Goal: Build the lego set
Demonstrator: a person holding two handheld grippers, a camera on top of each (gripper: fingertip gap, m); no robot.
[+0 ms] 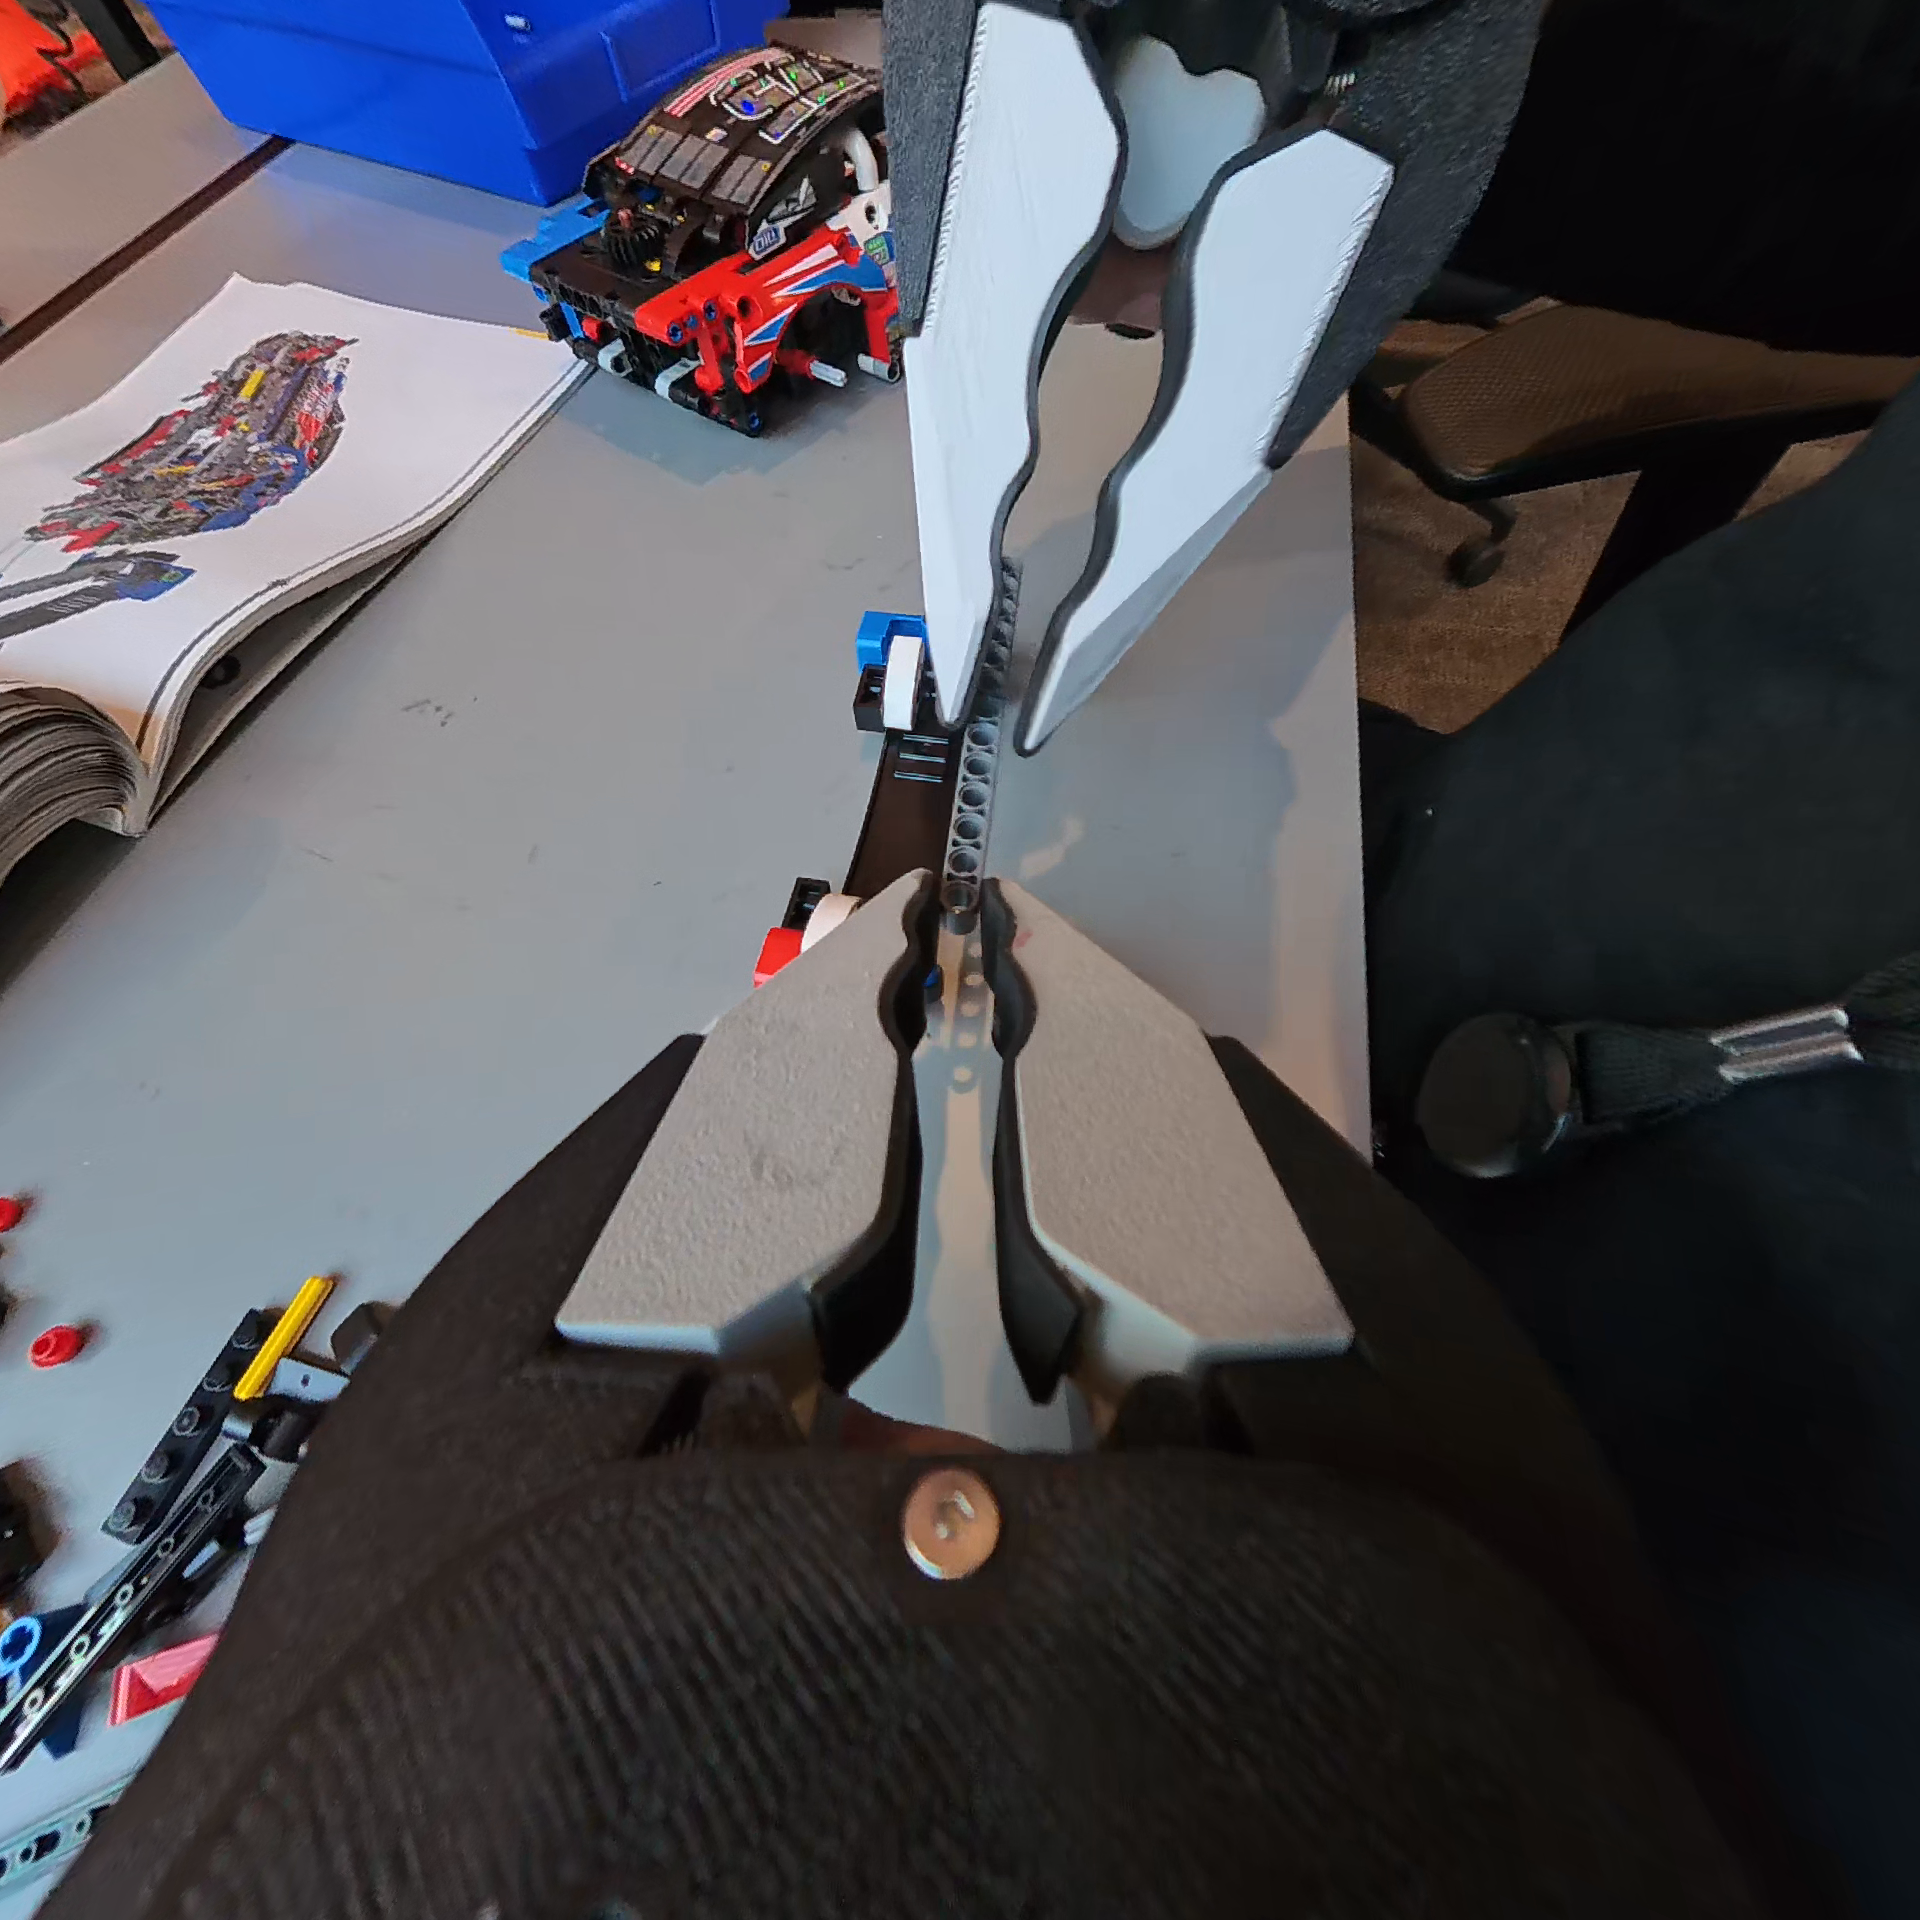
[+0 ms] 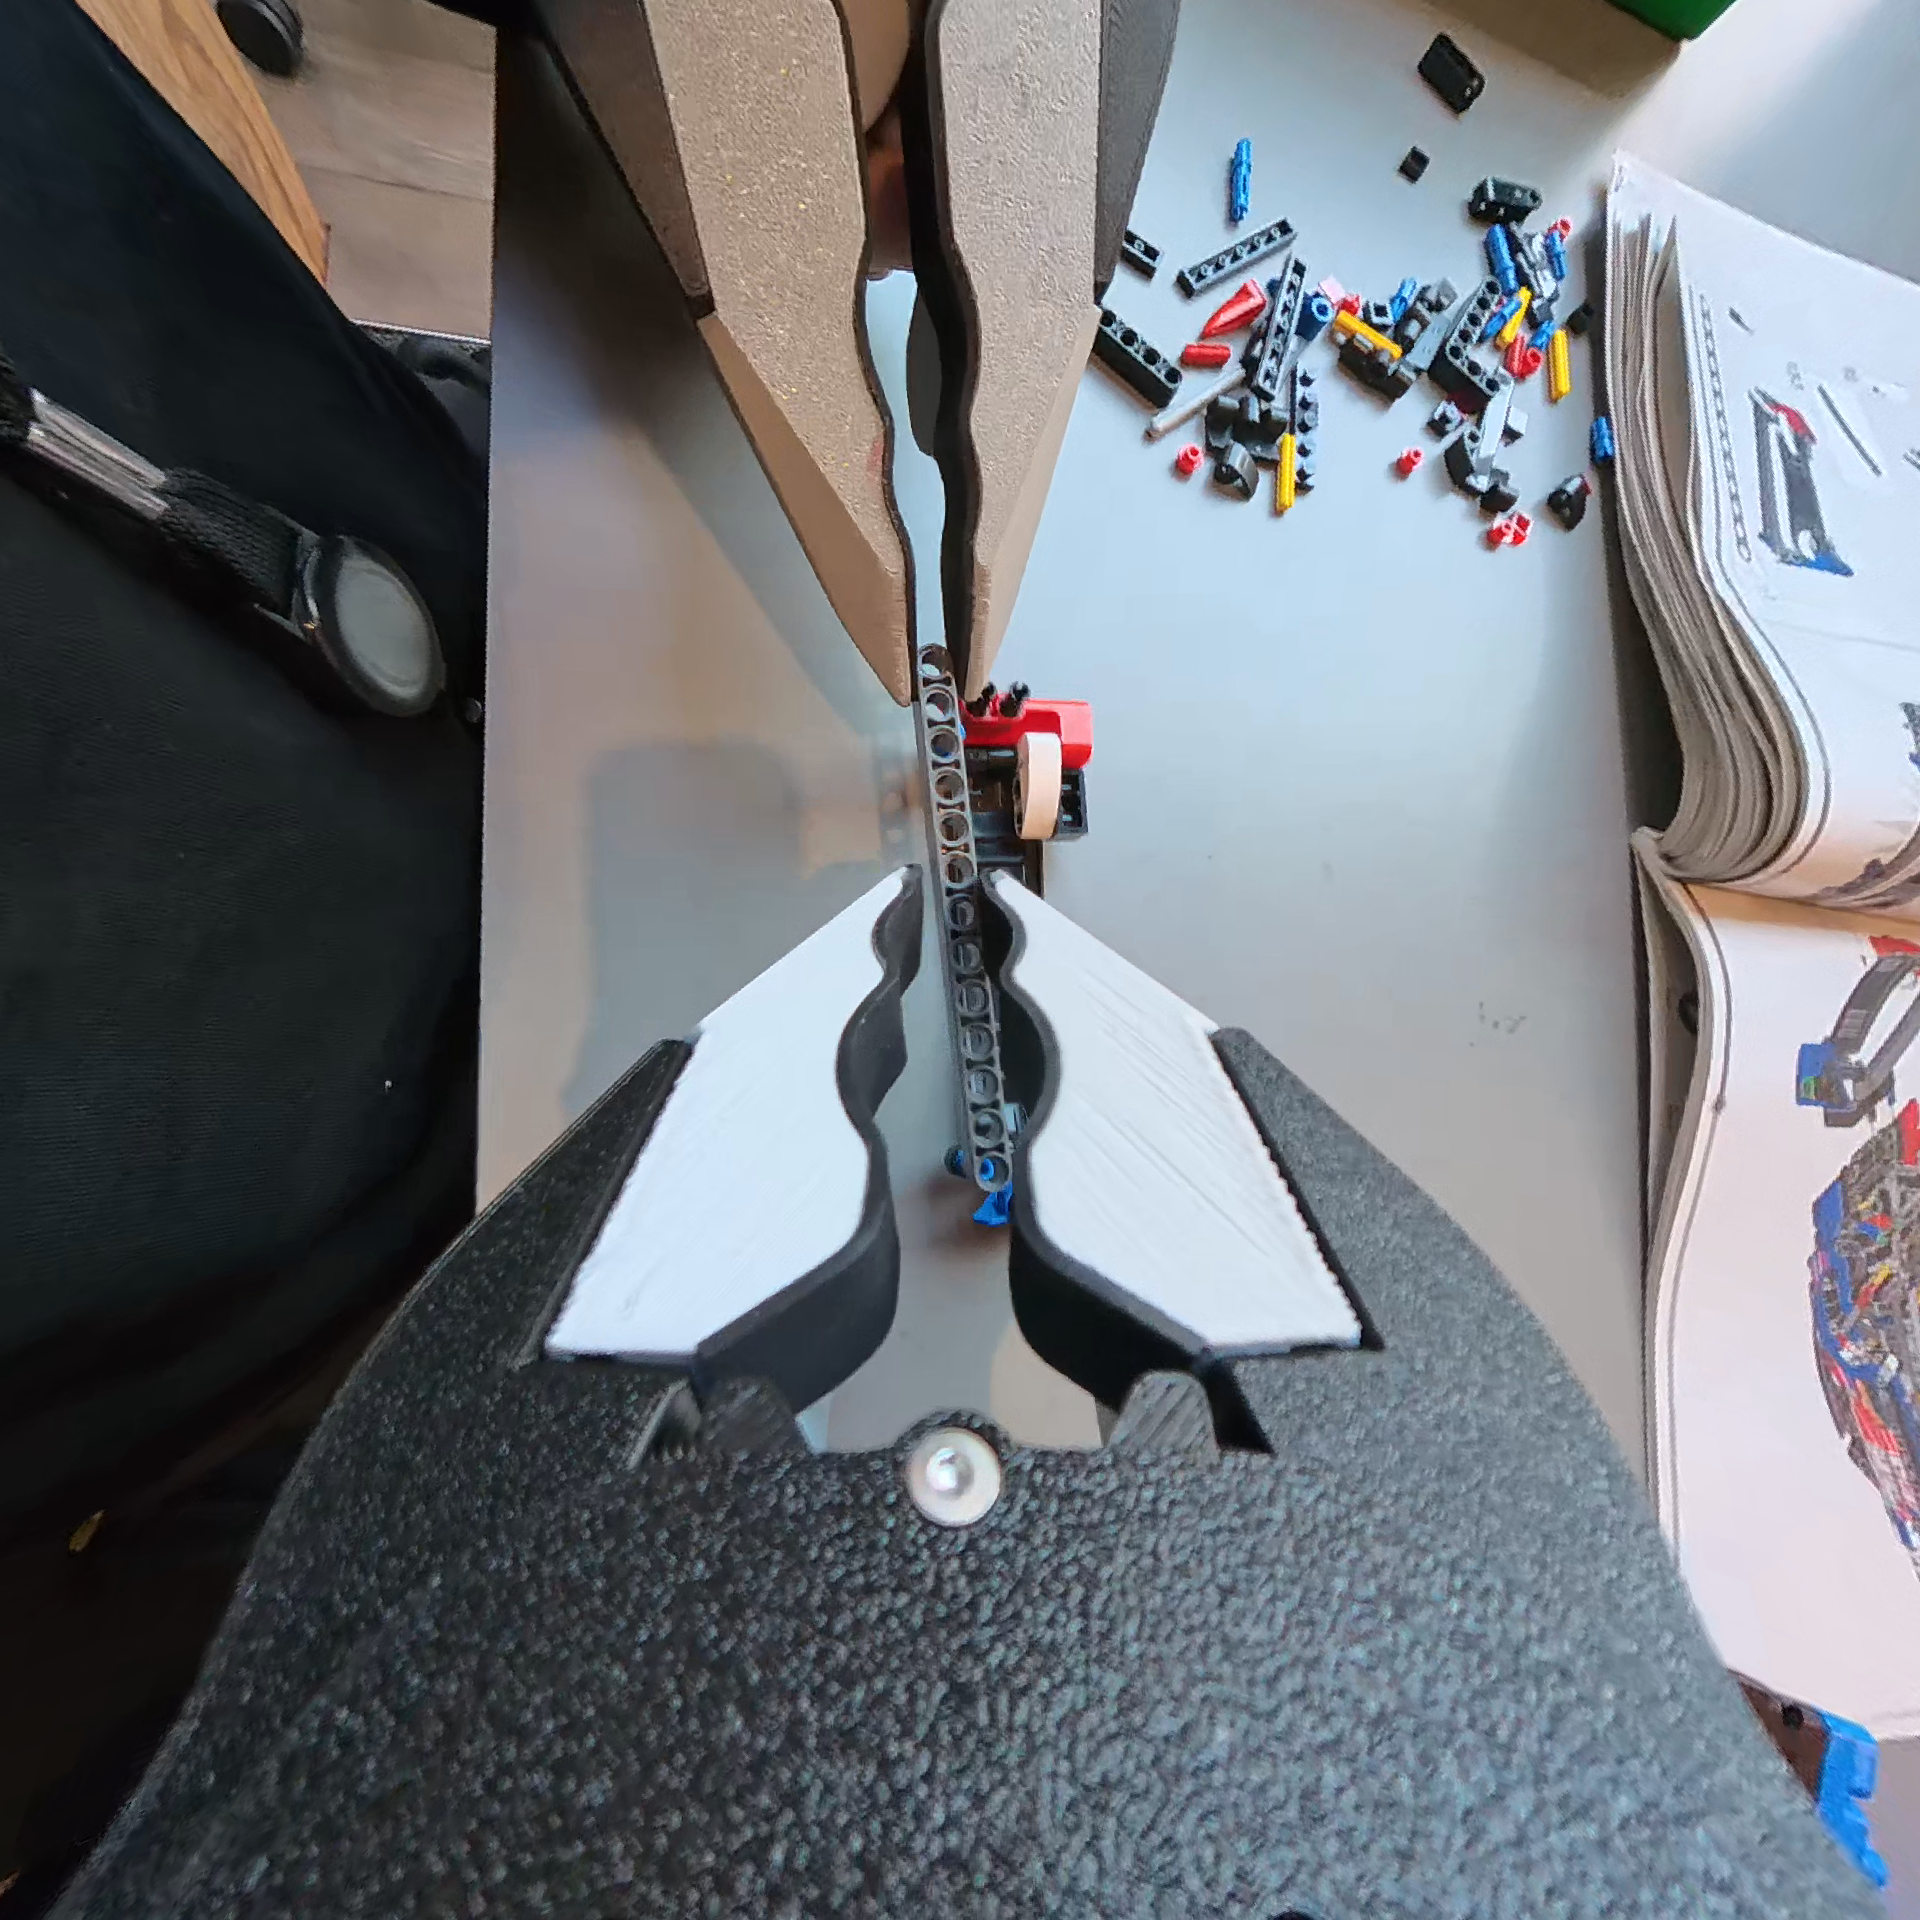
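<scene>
A long dark grey beam with holes (image 1: 971, 800) lies lengthwise between both grippers just above the grey table (image 1: 623, 675). A black curved panel (image 1: 899, 800), a red piece (image 2: 1044, 719), a white piece (image 2: 1037, 795) and a blue piece (image 1: 888, 634) are fixed to its side. My left gripper (image 1: 956, 888) is shut on the beam's near end; it also shows in the right wrist view (image 2: 940, 691). My right gripper (image 2: 951, 876) straddles the beam (image 2: 945, 769) with its jaws slightly apart, a small gap beside it. It comes in from the top of the left wrist view (image 1: 987, 732).
A partly built car model (image 1: 727, 239) and a blue bin (image 1: 468, 73) stand at the back. An open instruction booklet (image 1: 208, 499) lies to one side. Loose parts (image 2: 1382, 343) are scattered nearby. The table edge (image 1: 1356, 727) is close, with a chair (image 1: 1558, 416) and black cloth (image 1: 1662, 831) beyond. My two grippers' fingertips are within a few centimetres of each other. My left tips are roughly 4 cm from the red piece (image 2: 1044, 719).
</scene>
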